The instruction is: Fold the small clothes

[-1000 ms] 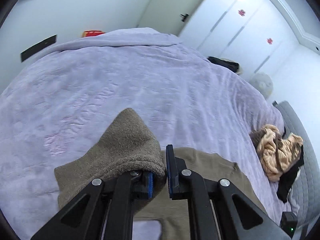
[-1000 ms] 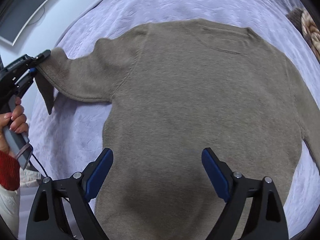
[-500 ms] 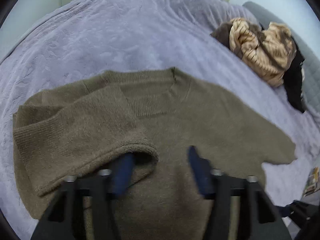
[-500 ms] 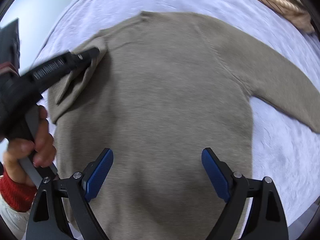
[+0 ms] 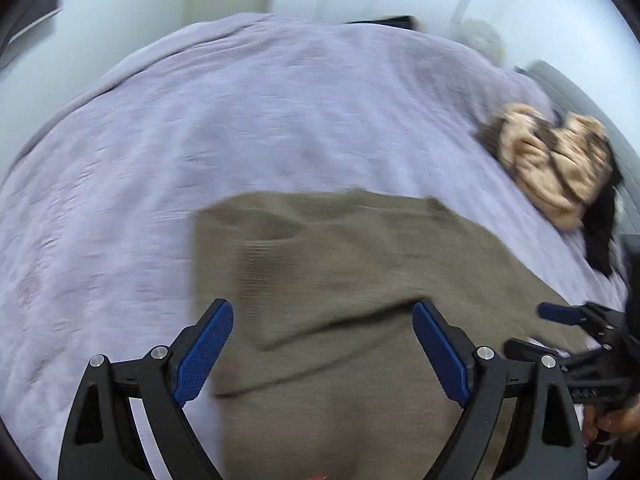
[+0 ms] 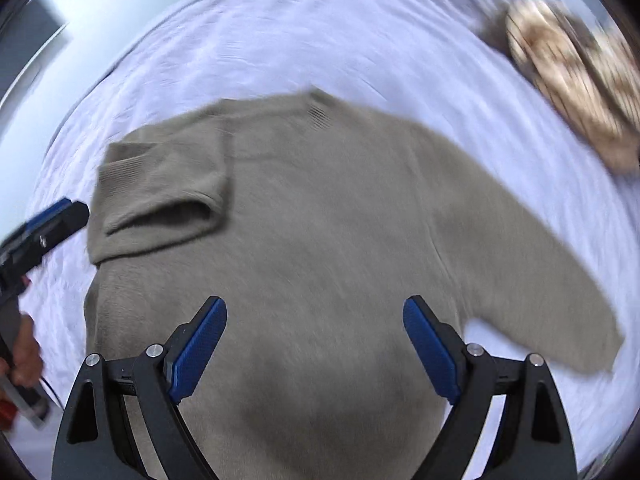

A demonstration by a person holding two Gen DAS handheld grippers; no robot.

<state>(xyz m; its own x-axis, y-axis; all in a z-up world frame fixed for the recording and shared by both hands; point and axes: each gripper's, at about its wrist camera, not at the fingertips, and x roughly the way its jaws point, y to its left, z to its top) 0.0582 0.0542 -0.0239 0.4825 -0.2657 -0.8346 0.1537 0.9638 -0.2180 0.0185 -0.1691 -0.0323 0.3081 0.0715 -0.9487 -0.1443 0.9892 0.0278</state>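
Left wrist view: low, close over sweater, facing across lavender bedspread toward white wardrobe doors at top of frame. Right wrist view: higher, tilted down, sweater filling center. Both blurred. 2 views share sweater, bedspread, tan clothes pile at right, upper right in right view.

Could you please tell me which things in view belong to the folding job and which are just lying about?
In the job:
- brown sweater, one sleeve folded in
- left gripper, jaws open
- right gripper, jaws open

Lying about:
- tan-and-dark clothes heap
- lilac bedspread
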